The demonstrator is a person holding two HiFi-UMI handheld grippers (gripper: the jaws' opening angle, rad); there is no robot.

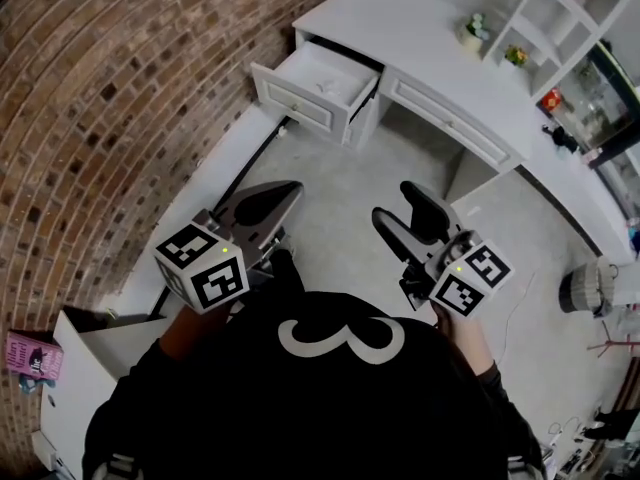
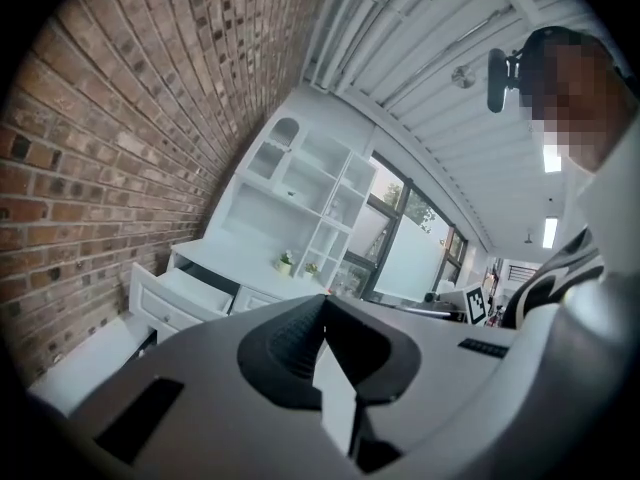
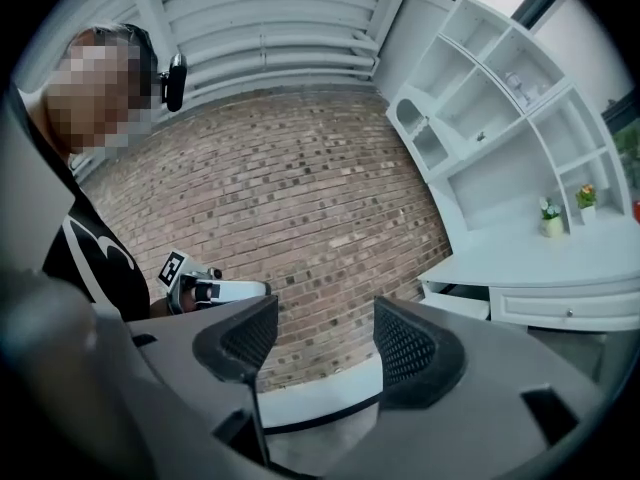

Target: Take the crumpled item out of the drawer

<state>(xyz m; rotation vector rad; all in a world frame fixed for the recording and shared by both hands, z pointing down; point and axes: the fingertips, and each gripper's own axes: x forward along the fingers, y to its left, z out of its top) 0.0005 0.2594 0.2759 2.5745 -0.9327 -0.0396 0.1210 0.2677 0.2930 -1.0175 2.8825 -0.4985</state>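
A red brick wall [image 1: 120,88] curves along the left. The left gripper [image 1: 283,196] is empty, its jaws pressed together. Beyond it, well apart, one open white drawer [image 1: 295,103] holds a small pale crumpled item [image 1: 325,87]. The right gripper [image 1: 396,206] has its jaws spread, with nothing between them. Two small potted plants [image 1: 473,30] stand on the white desk top.
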